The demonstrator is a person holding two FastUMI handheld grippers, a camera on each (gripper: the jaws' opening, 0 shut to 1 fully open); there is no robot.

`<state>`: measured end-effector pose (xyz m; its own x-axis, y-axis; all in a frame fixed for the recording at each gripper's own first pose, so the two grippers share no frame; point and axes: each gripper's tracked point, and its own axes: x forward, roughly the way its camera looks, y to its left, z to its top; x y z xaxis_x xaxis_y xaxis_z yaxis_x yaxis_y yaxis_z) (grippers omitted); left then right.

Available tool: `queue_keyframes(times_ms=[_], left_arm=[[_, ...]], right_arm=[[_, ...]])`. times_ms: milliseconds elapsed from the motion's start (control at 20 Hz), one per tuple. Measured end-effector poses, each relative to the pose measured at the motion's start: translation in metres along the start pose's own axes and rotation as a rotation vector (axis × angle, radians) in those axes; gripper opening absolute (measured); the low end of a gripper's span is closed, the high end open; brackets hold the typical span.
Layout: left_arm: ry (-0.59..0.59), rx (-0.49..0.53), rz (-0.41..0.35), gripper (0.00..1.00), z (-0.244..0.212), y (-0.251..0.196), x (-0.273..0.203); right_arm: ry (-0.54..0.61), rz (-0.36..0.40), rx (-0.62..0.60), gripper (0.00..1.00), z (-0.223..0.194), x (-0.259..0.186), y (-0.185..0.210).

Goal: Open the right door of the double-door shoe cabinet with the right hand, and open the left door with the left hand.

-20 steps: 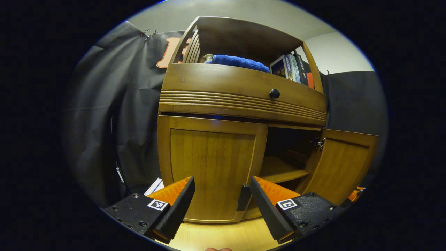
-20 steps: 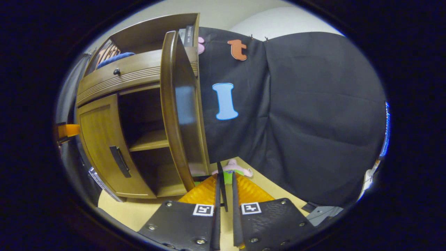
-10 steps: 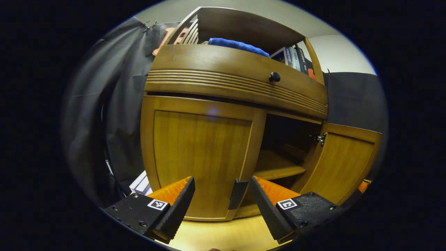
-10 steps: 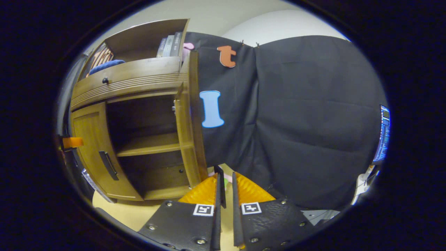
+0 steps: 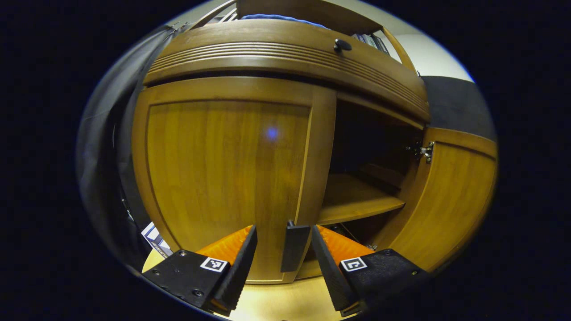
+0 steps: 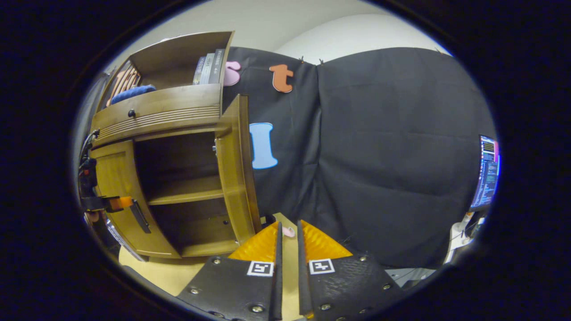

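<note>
— where does the shoe cabinet [image 5: 250,160] stand?

— on the pale wooden floor [image 5: 285,303], against the black cloth wall [image 6: 392,156]. its long side runs upright. the left door [image 5: 227,169] sits shut, flat across the front; the right door [image 5: 450,196] is swung wide, its inner face and metal hinge [image 5: 424,151] turned toward the left gripper view.

— and the handle on the shut door?

— a dark bar handle [image 5: 294,247], long axis upright, at the door's inner edge, low down. it stands between the two fingers of the left gripper [image 5: 282,258], which is spread wide; neither finger touches it as far as i can see.

— the right gripper?

— the right gripper [image 6: 287,249] hangs just beside the open door's edge [image 6: 238,165], its fingers drawn nearly together with a thin slit left, nothing in them. in its view the door is seen edge-on, pointing out from the cabinet toward the camera.

— what is inside?

— a bare shelf [image 5: 357,200] across the dark right half. above runs a drawer front with a black knob [image 5: 342,44]; on the top shelf lie a blue towel [image 6: 133,92] and some upright books [image 6: 208,67]. in the right gripper view the other gripper's orange finger [image 6: 117,203] sits near the left door's handle.
</note>
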<state>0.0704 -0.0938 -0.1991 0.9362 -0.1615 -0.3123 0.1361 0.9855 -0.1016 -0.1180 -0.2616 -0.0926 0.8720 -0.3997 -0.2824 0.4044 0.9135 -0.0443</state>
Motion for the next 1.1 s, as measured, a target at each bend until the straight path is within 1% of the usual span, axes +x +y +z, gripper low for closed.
queue_keyframes(times_ms=[100,250,300,350,450,500,550,600,650,700,750,900,1100], left_arm=[[0.0,0.011,0.011,0.72,-0.006,-0.004,0.011],[0.003,0.014,0.04,0.65,-0.012,-0.004,0.023],[0.001,0.011,0.043,0.66,-0.014,-0.004,0.026],[0.001,0.006,0.045,0.58,-0.015,-0.004,0.028],[-0.005,-0.004,0.044,0.54,-0.016,-0.007,0.032],[-0.008,-0.008,0.044,0.4,-0.017,-0.006,0.033],[-0.012,-0.01,0.046,0.42,-0.016,-0.006,0.031],[-0.015,-0.012,0.05,0.39,-0.017,-0.005,0.03],[-0.02,-0.012,0.053,0.38,-0.016,-0.005,0.03],[-0.022,-0.015,0.056,0.41,-0.016,-0.004,0.029],[-0.023,-0.02,0.061,0.37,-0.016,-0.004,0.028],[-0.022,-0.038,0.076,0.37,-0.018,-0.004,0.021],[-0.03,-0.053,0.074,0.37,-0.02,-0.005,0.007]], right_arm=[[0.0,0.012,-0.003,0.15,0.002,-0.003,0.002],[0.012,0.052,-0.019,0.15,0.004,-0.002,0.016],[0.014,0.071,-0.024,0.15,0.004,0.0,0.022],[0.016,0.091,-0.028,0.15,0.004,0.002,0.029],[0.028,0.131,-0.032,0.15,0.0,0.006,0.042],[0.036,0.148,-0.033,0.15,-0.003,0.008,0.048],[0.035,0.146,-0.046,0.15,-0.003,0.01,0.049],[0.031,0.146,-0.062,0.16,-0.001,0.009,0.047],[0.036,0.154,-0.071,0.17,-0.003,0.01,0.048],[0.034,0.16,-0.071,0.17,-0.001,0.01,0.049],[0.035,0.167,-0.071,0.17,0.0,0.009,0.049],[0.034,0.175,-0.077,0.17,0.0,0.01,0.049],[0.032,0.197,-0.076,0.17,0.0,0.007,0.056]])
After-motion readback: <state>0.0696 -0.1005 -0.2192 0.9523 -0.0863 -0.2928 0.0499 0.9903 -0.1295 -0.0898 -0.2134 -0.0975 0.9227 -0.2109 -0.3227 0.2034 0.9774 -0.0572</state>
